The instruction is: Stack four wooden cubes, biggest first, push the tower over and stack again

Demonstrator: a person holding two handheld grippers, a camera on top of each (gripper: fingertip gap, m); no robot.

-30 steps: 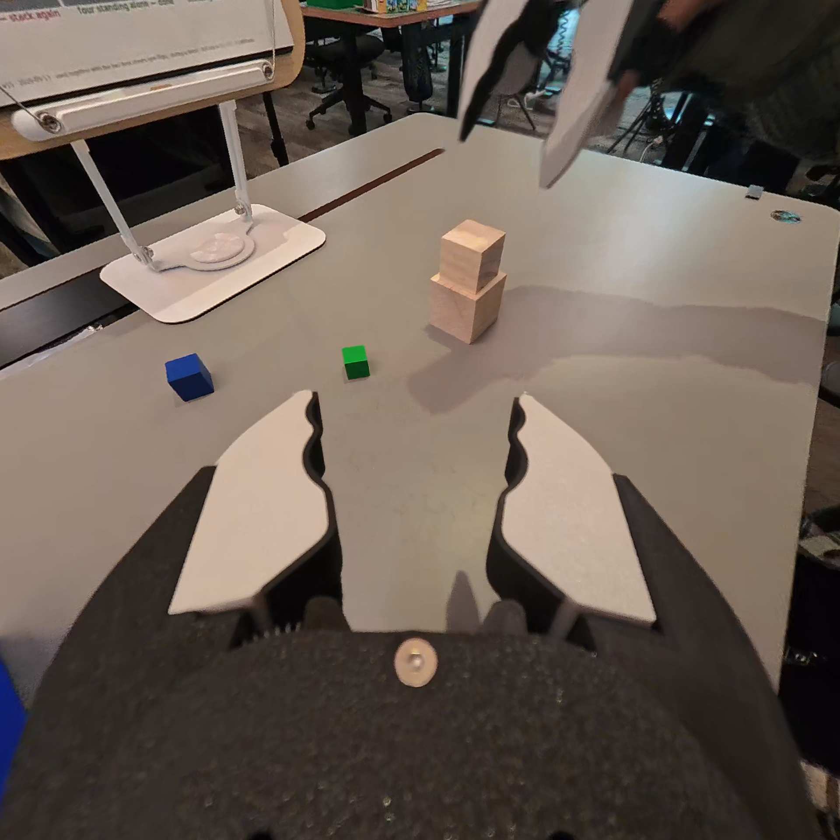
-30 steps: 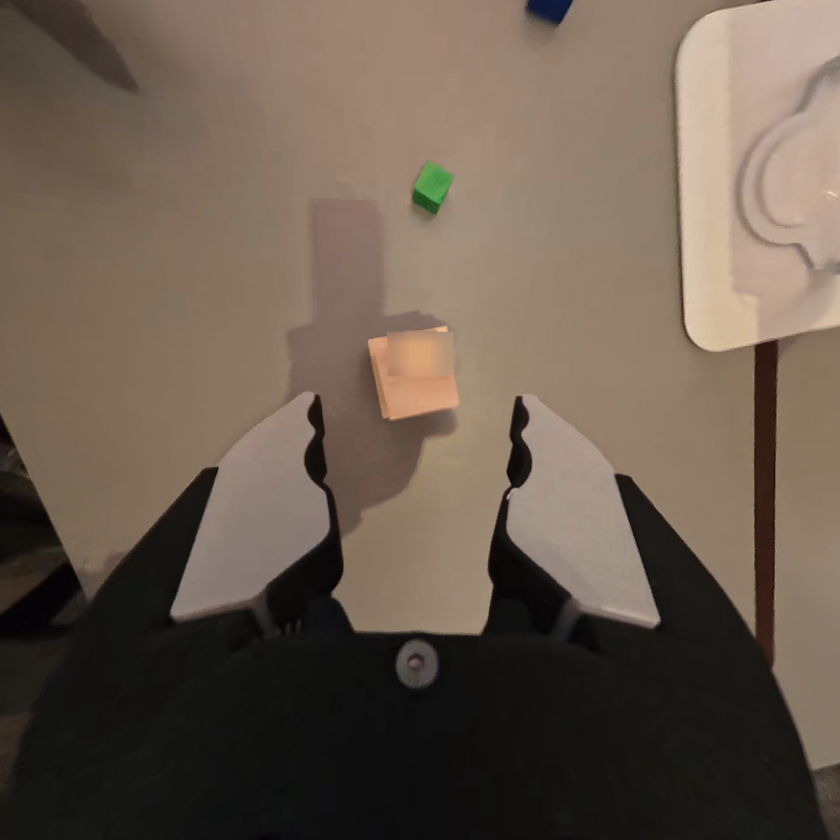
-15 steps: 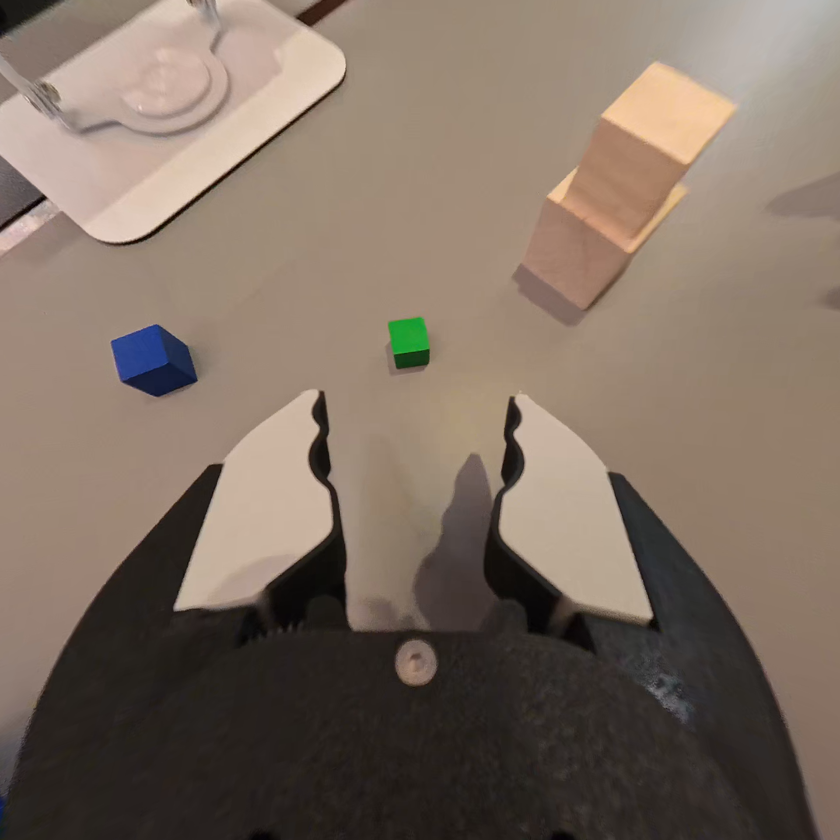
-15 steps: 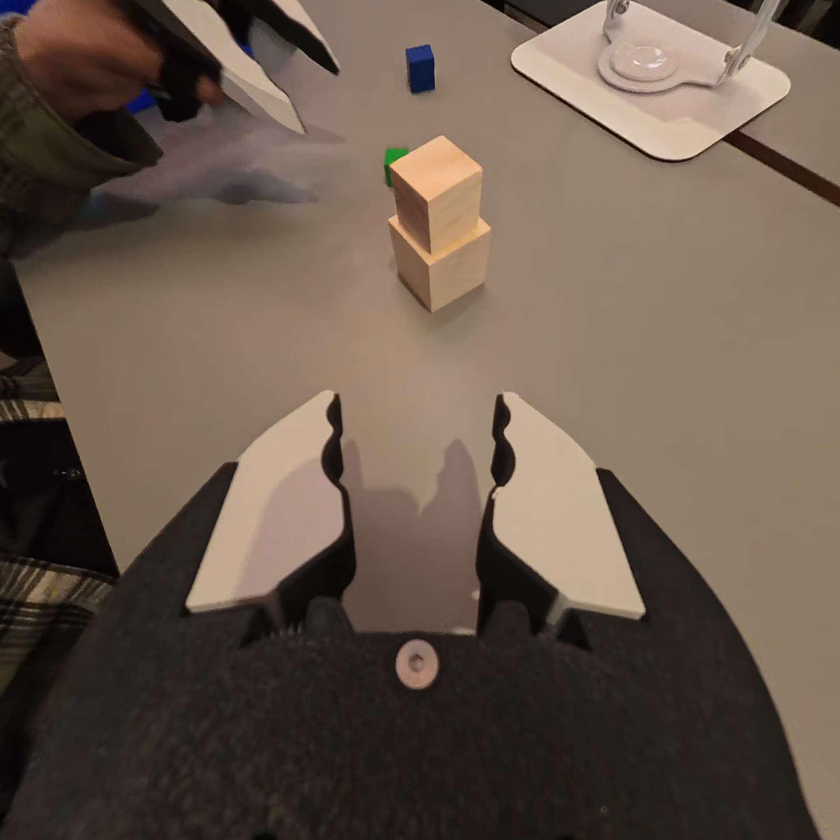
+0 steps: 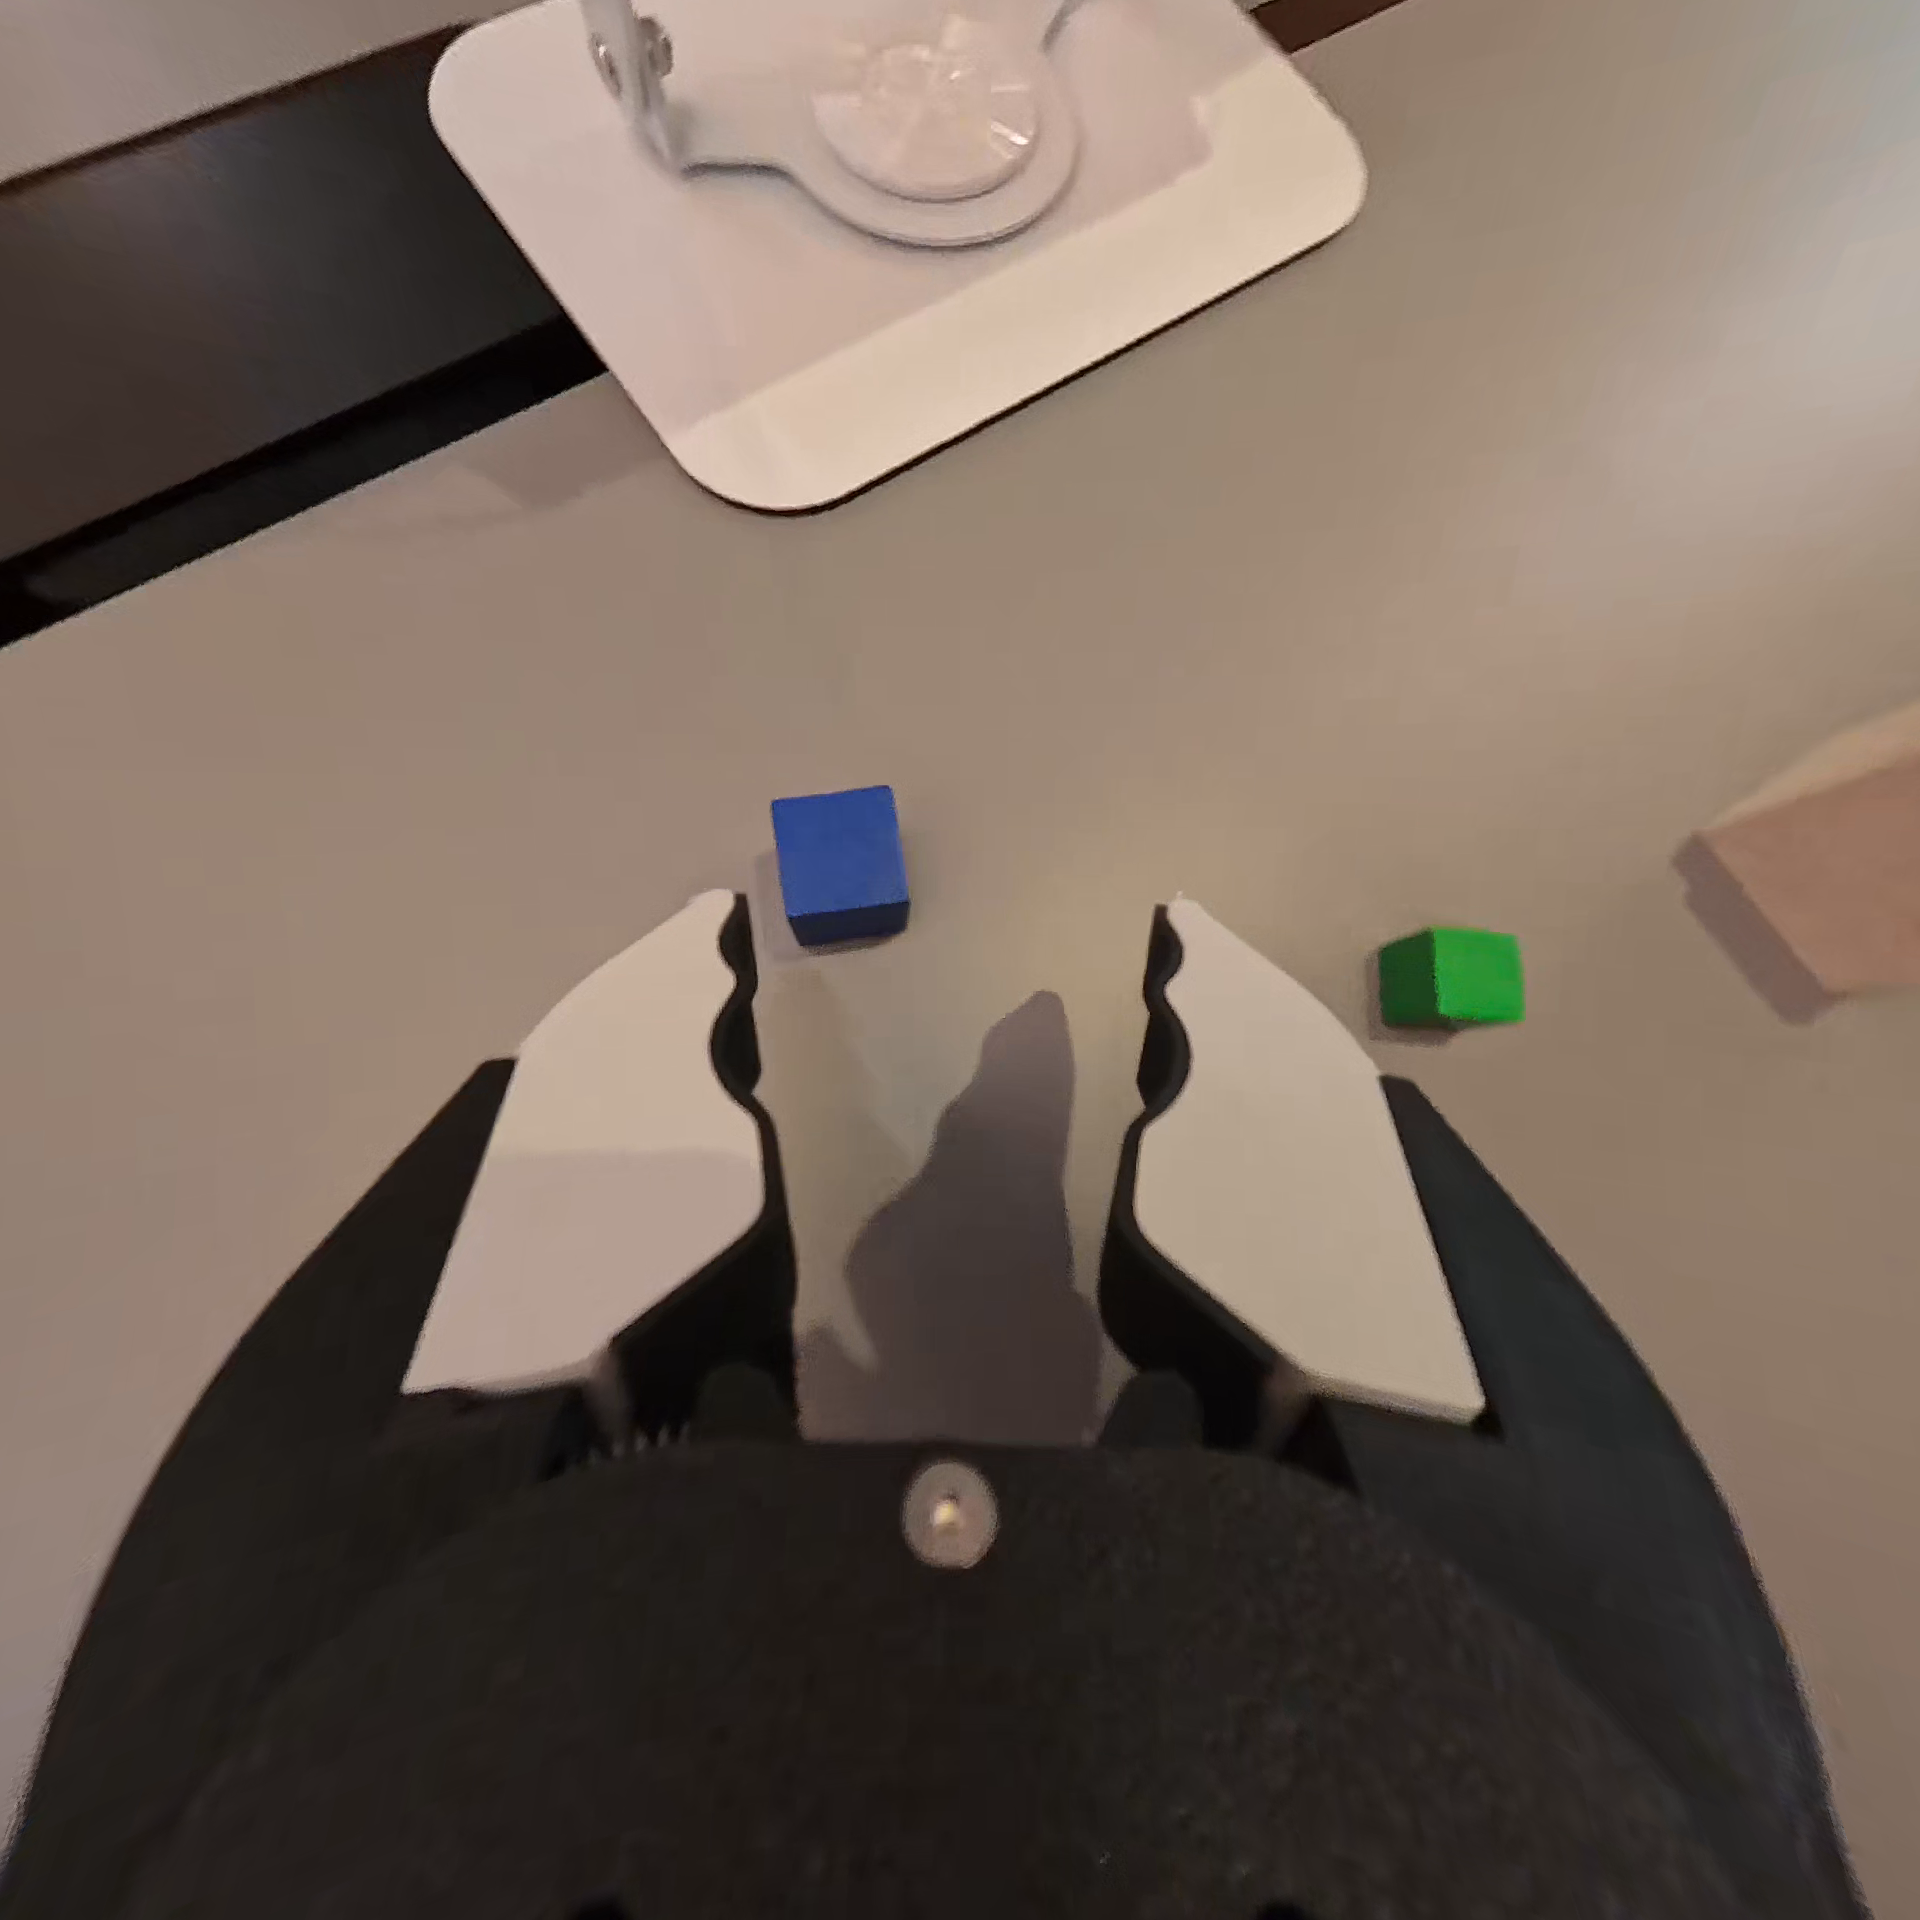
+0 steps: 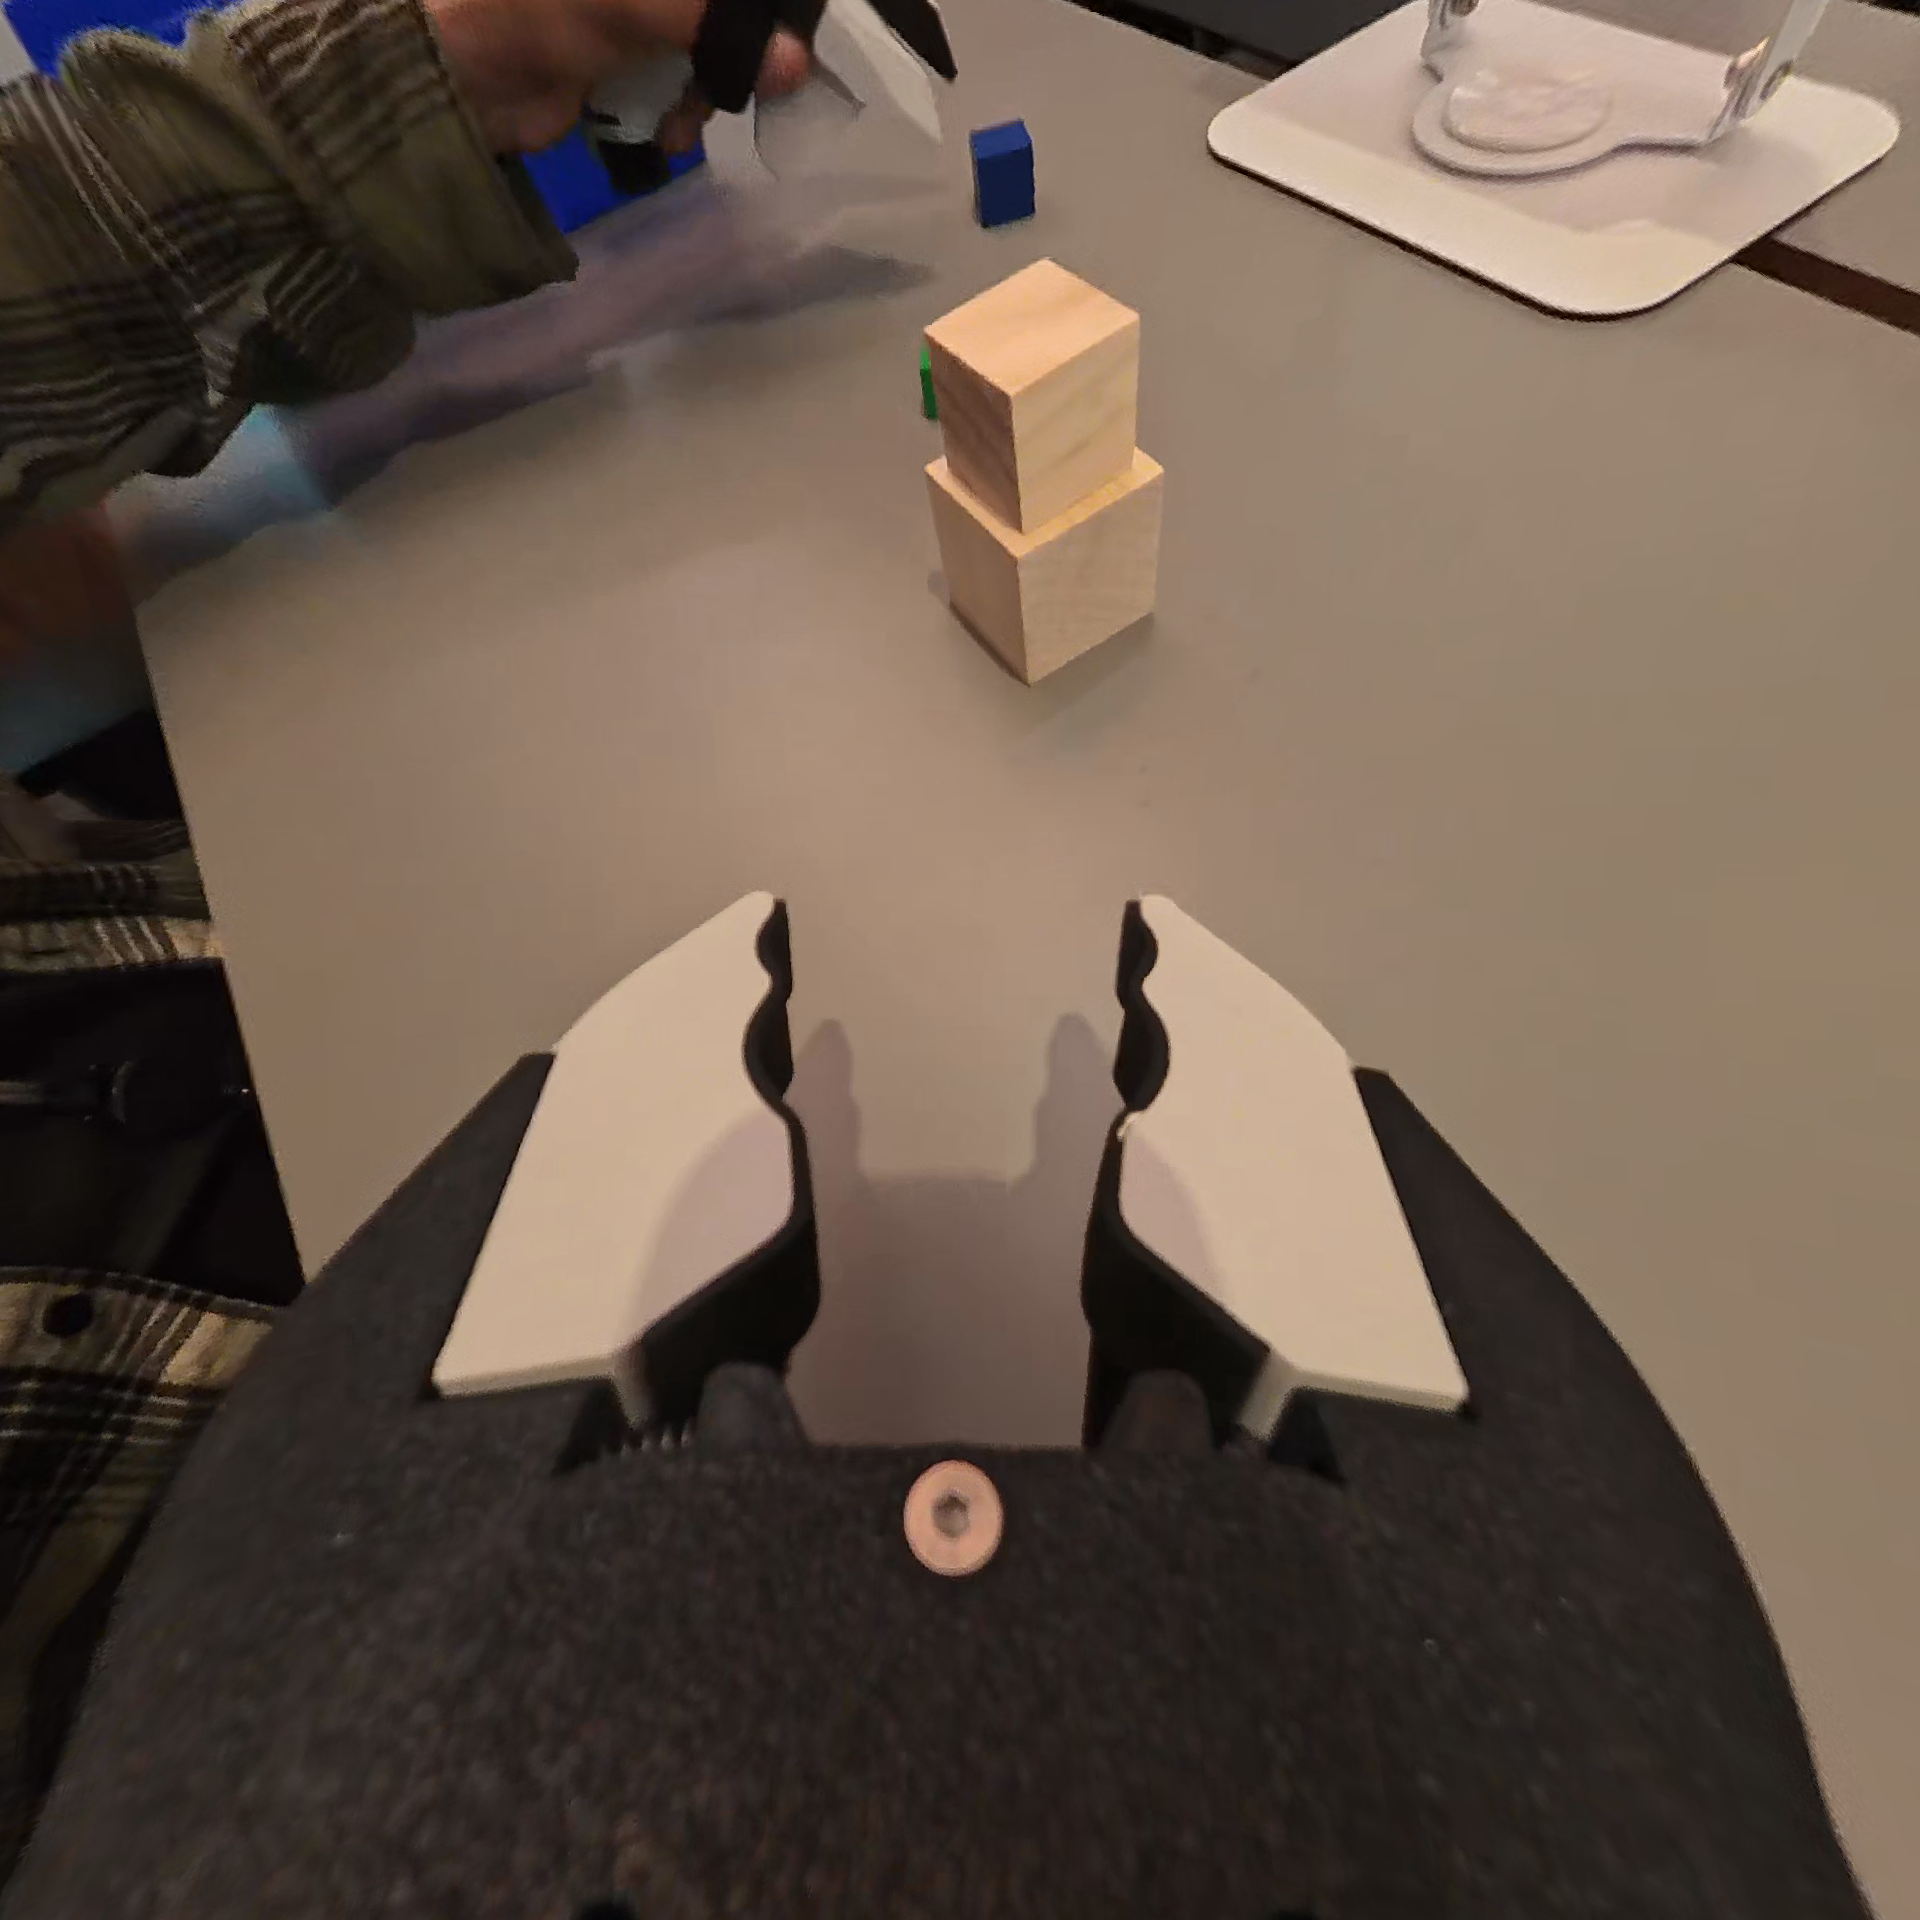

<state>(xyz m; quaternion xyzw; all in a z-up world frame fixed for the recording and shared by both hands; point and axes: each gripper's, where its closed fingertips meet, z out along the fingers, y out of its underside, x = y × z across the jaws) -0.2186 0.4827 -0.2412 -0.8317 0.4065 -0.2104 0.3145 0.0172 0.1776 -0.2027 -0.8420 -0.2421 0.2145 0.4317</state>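
Note:
Two plain wooden cubes are stacked on the grey table: the bigger cube [image 6: 1049, 571] below, the smaller cube [image 6: 1034, 390] on top, turned a little. A blue cube [image 5: 840, 862] lies on the table just beyond my left gripper [image 5: 951, 909], close to its left fingertip. A smaller green cube [image 5: 1451, 977] lies to its right. The left gripper is open and empty above the table. In the right wrist view it [image 6: 883, 94] hovers near the blue cube [image 6: 1003, 171]; the green cube [image 6: 928, 382] peeks out behind the stack. My right gripper [image 6: 954, 914] is open and empty, well short of the stack.
A white stand base [image 5: 894, 229] sits at the back of the table; it also shows in the right wrist view [image 6: 1558, 145]. The table's left edge [image 6: 197, 831] runs beside a person's plaid sleeve [image 6: 208, 239]. A corner of the wooden stack [image 5: 1829, 883] shows at the left view's right edge. The smaller green cube [image 5: 1451, 977] lies some 8 centimetres from my left tips, 30 centimetres from my right tips.
My left gripper has swung left and down toward the blue cube, which now lies just off its tips. My right gripper has drawn back from above the stack and closed slightly.

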